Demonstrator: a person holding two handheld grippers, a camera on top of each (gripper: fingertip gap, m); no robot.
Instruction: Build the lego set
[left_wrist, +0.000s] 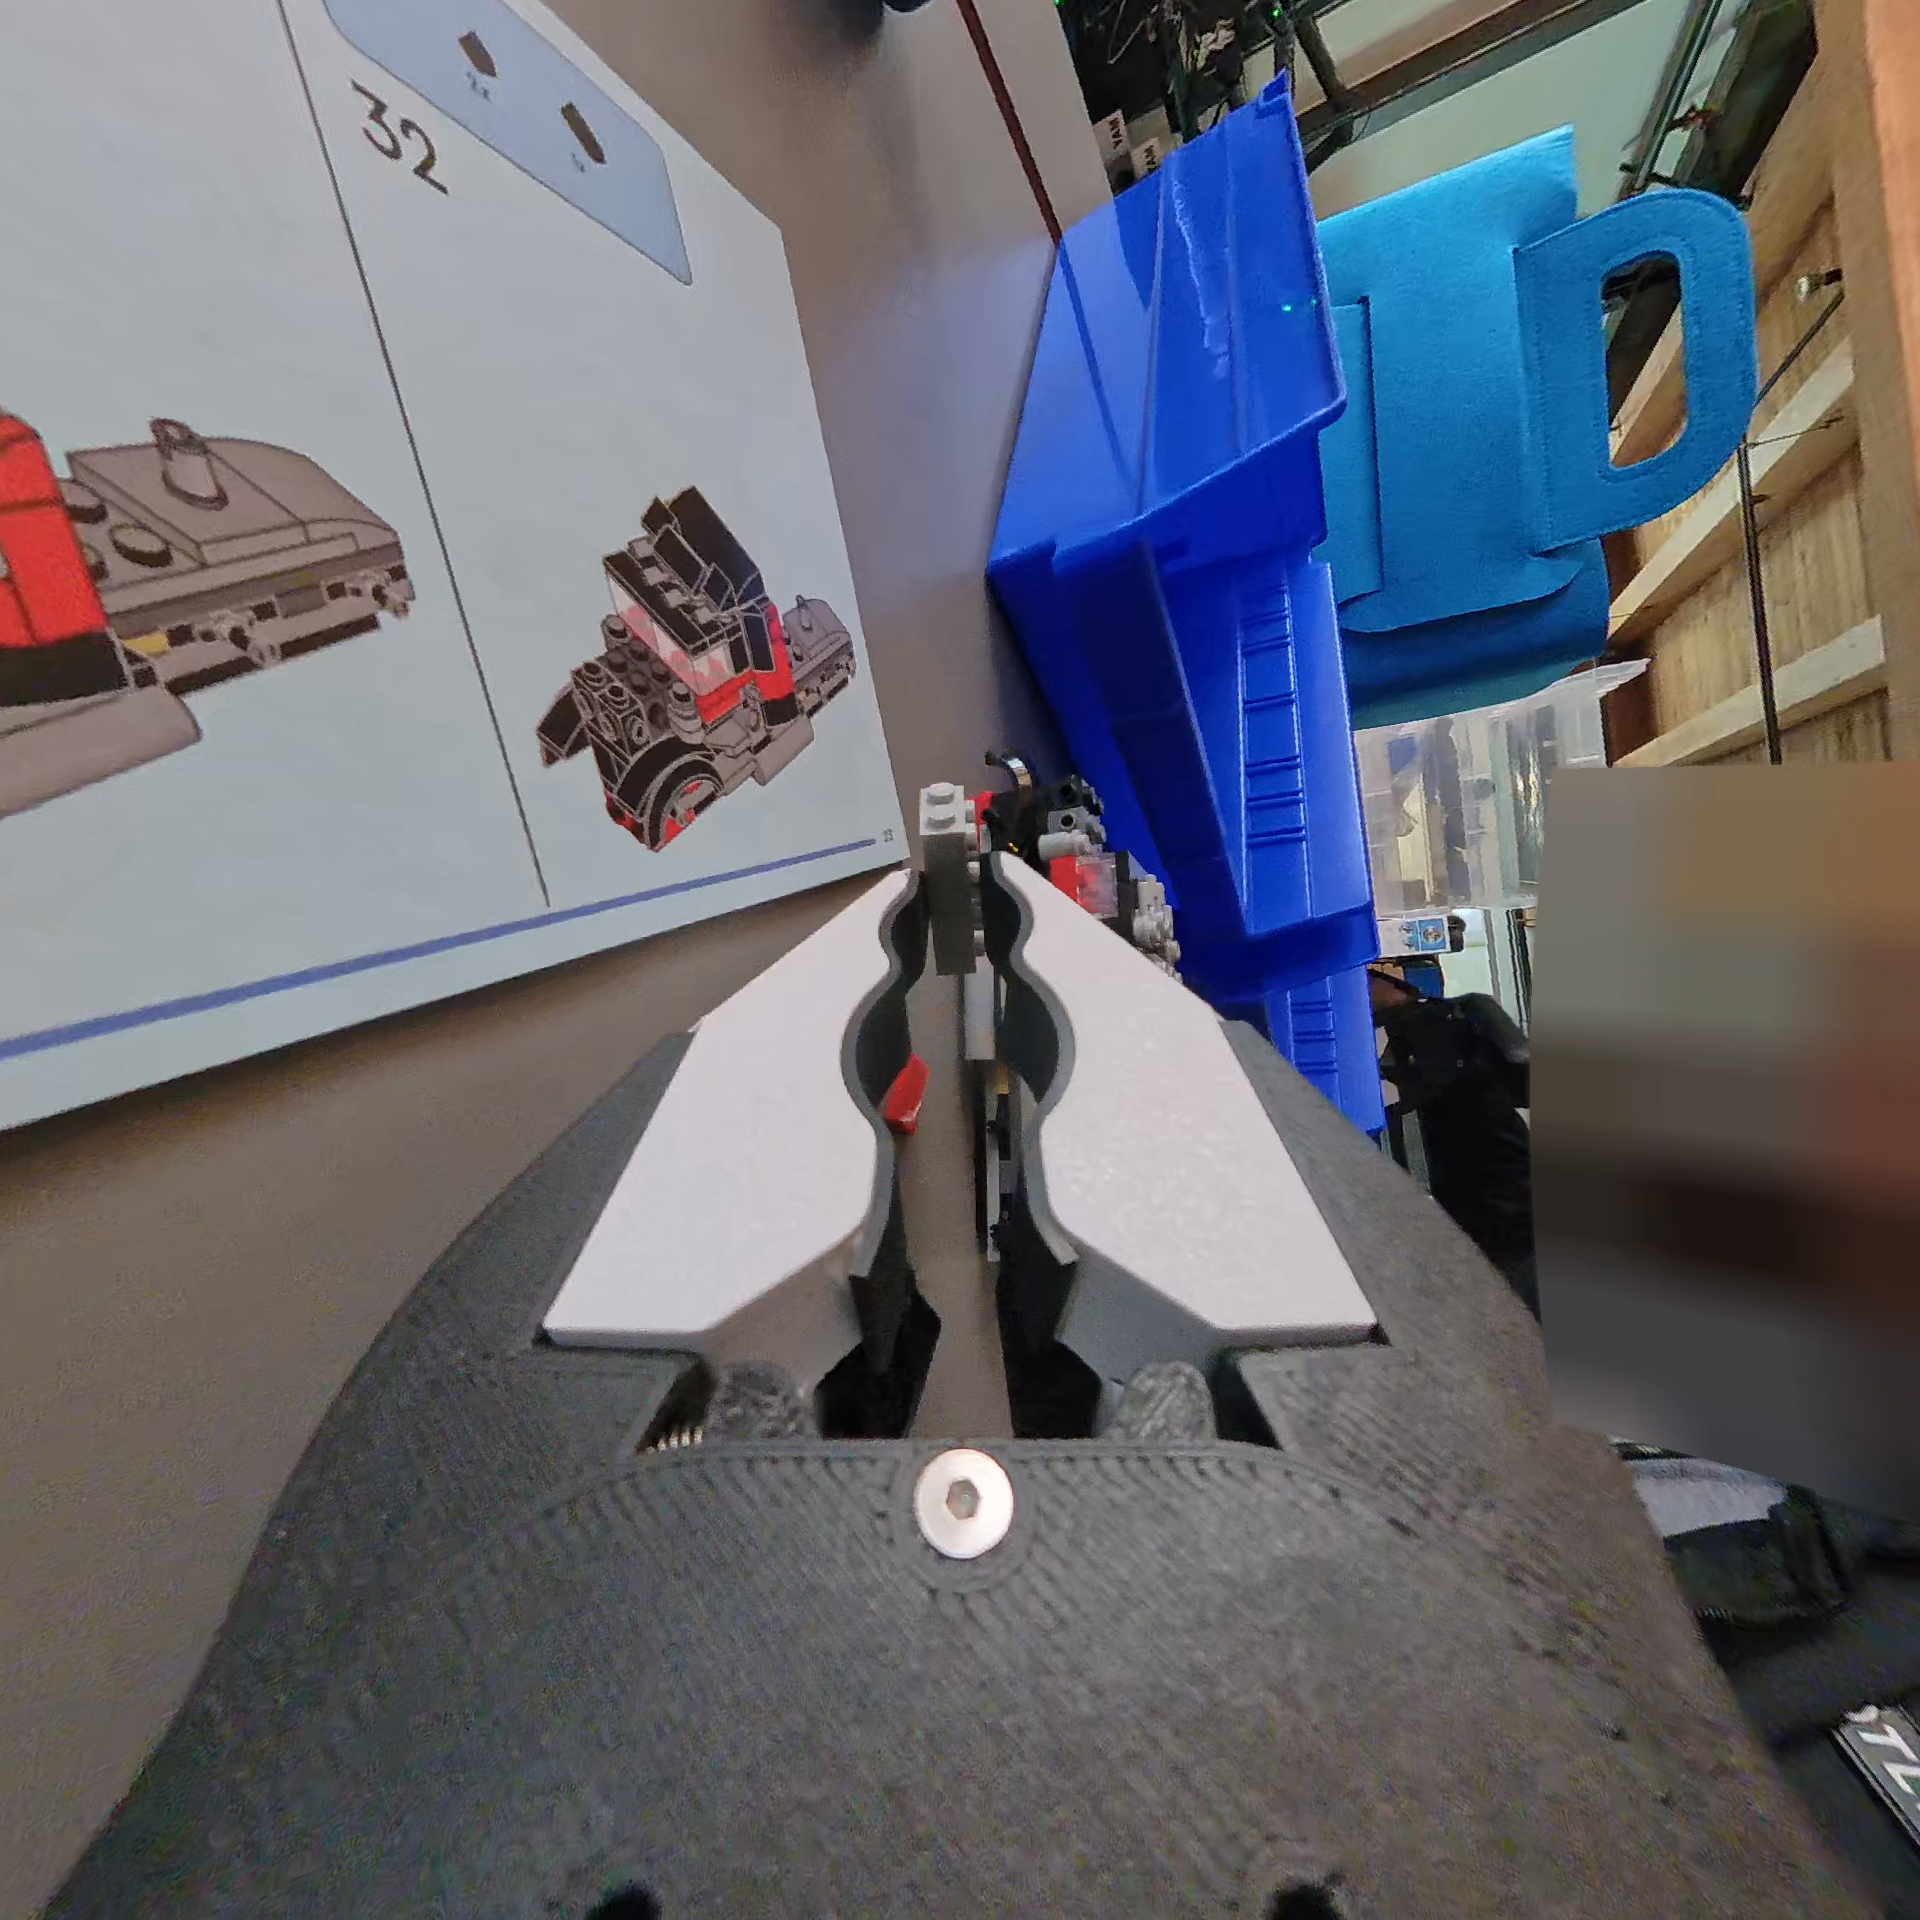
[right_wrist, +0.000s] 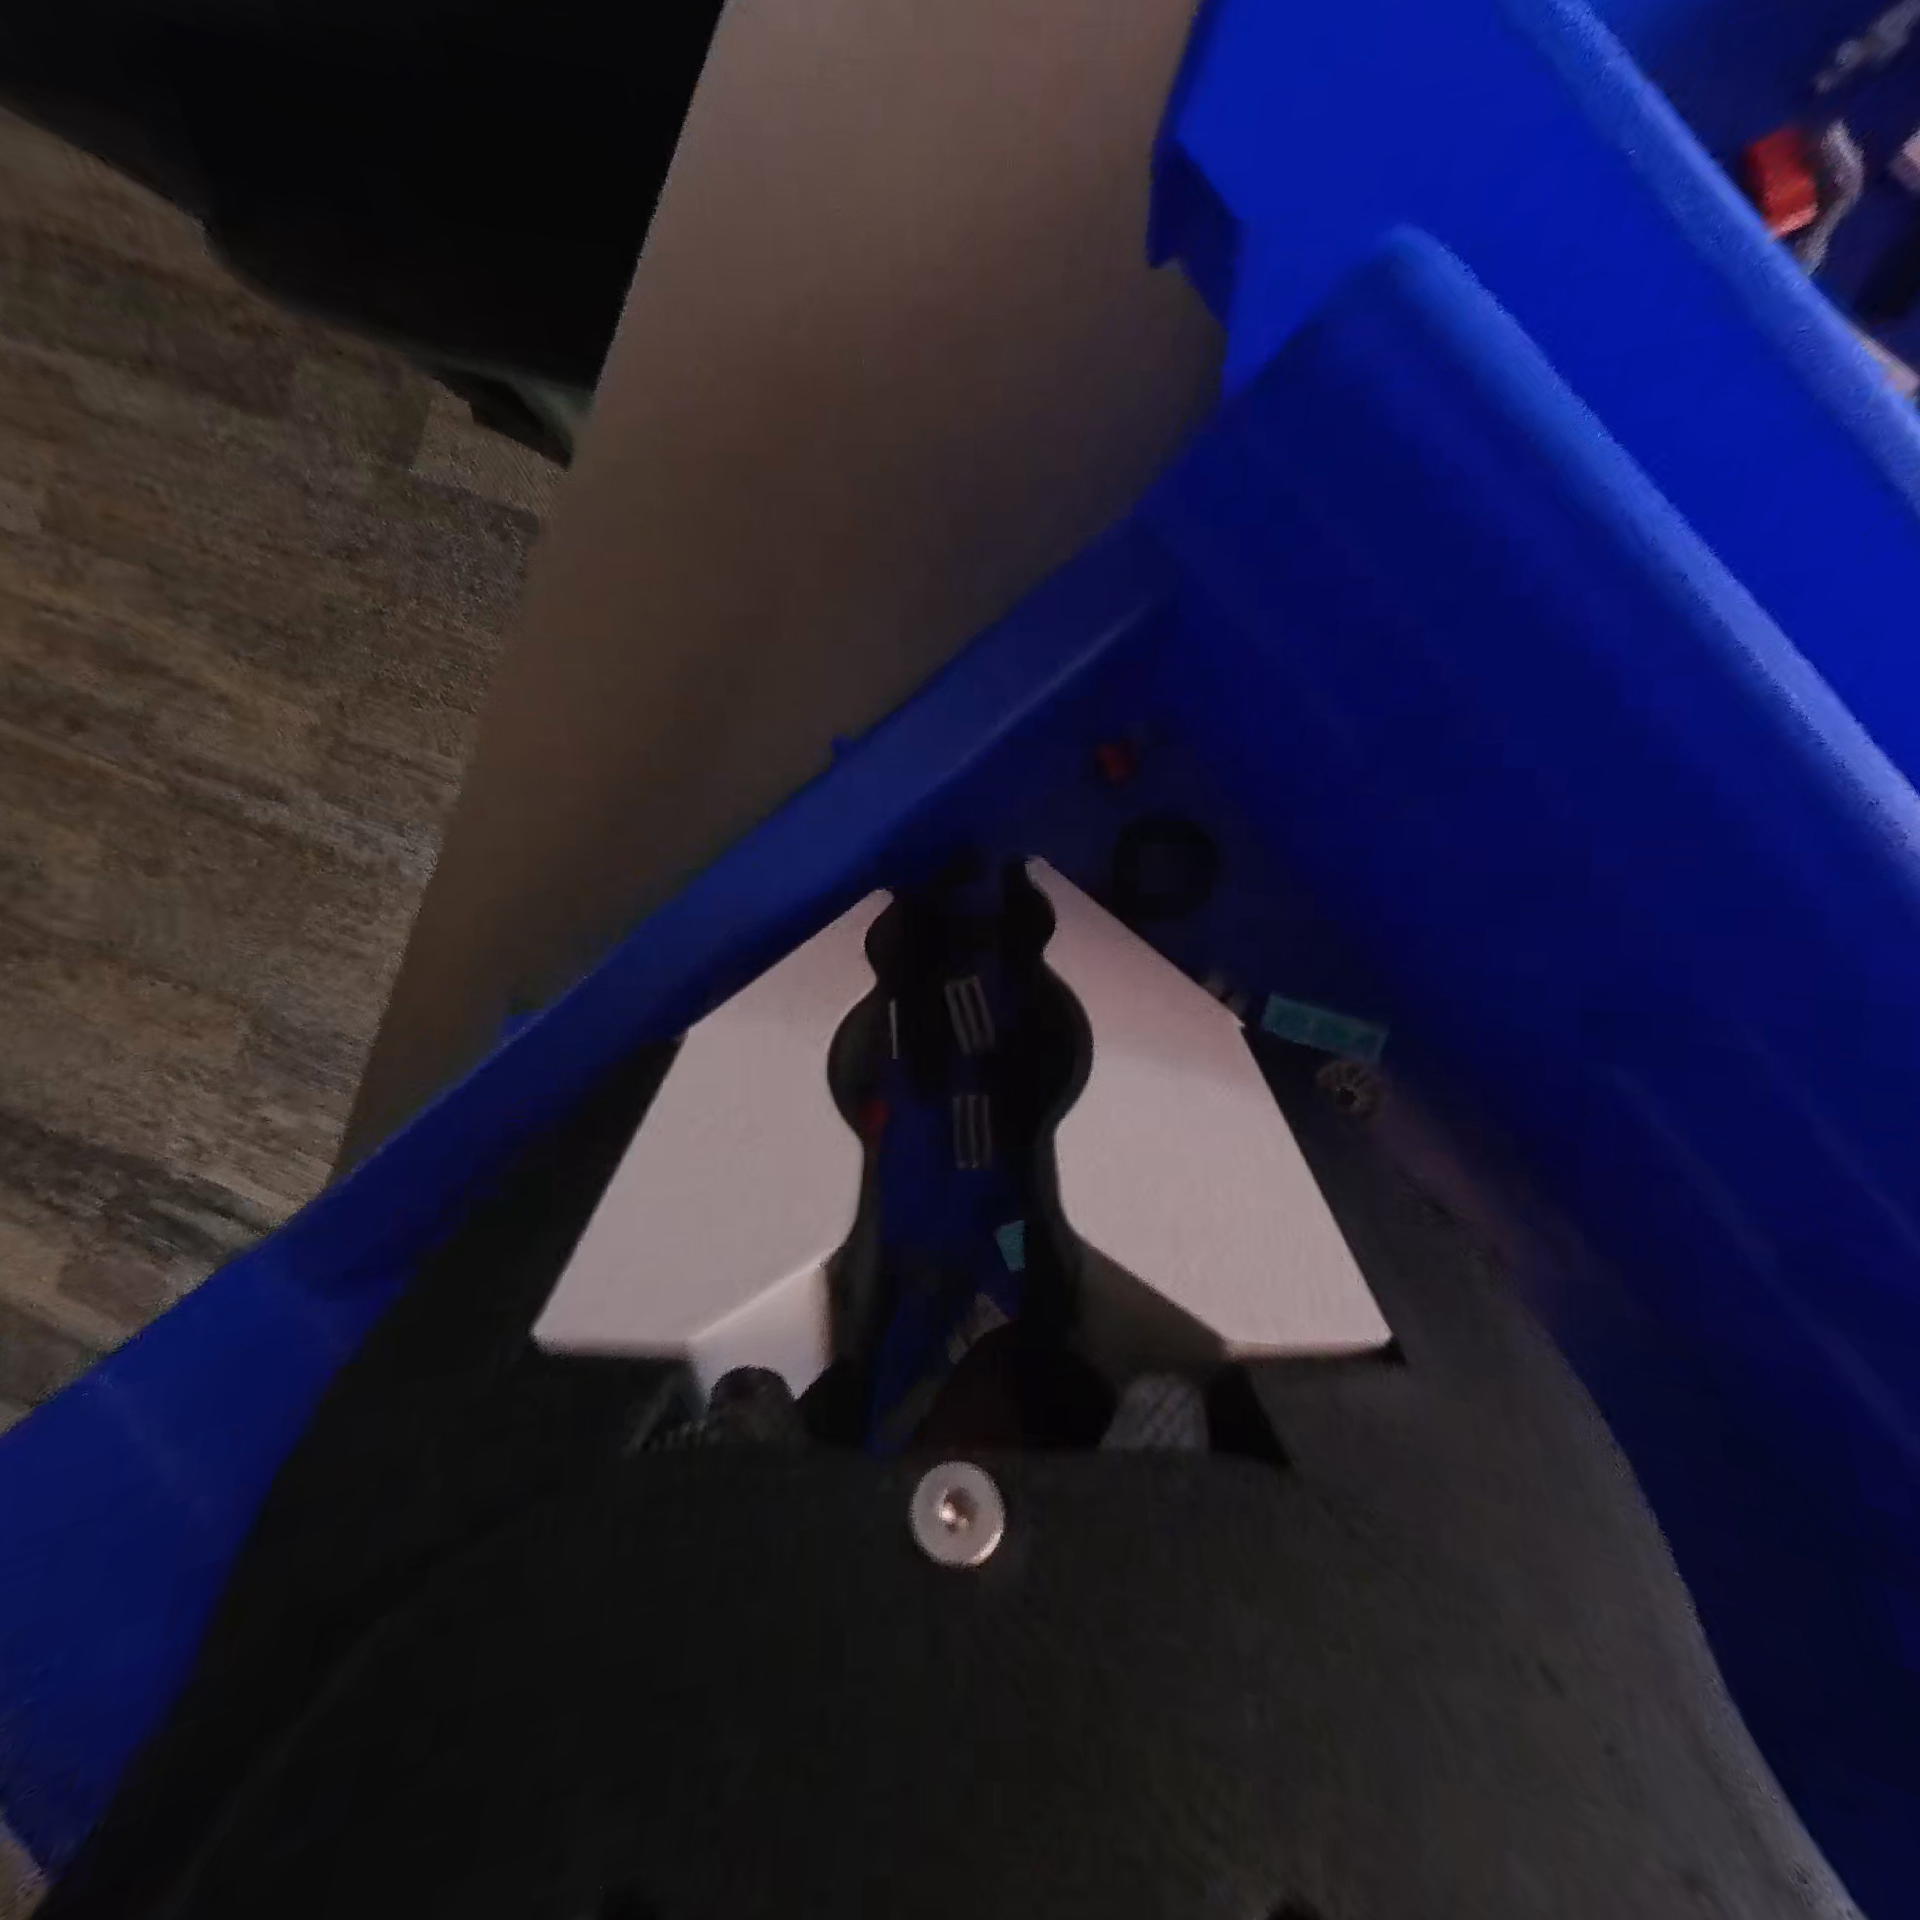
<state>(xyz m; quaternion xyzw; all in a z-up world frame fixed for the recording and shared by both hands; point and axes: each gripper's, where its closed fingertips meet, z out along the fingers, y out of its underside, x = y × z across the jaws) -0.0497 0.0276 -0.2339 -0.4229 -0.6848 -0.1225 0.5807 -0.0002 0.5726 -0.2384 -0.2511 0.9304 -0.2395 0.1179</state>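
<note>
The left gripper (left_wrist: 961, 894) is clamped on the half-built model (left_wrist: 951, 904), pinching a grey brick at its tips. The model's long axis runs up the centre of the left wrist view, in line with the fingers, and more of it, black and red, pokes out past the tips to the right. The booklet (left_wrist: 416, 520) fills the upper left, and a blue bin (left_wrist: 1174, 520) stands at the right of the frame.

The right gripper (right_wrist: 971, 894) is nosed down into a bin (right_wrist: 1558, 727) of loose parts (right_wrist: 1325, 1020). Its jaws are nearly together; that view is dark and blurred, so I cannot tell if they grip anything. Small pieces lie just right of its tips, in the middle right of the frame. I'd judge this a part-fetching step: the right gripper is the one nearer the parts, while the left only steadies the model.
</note>
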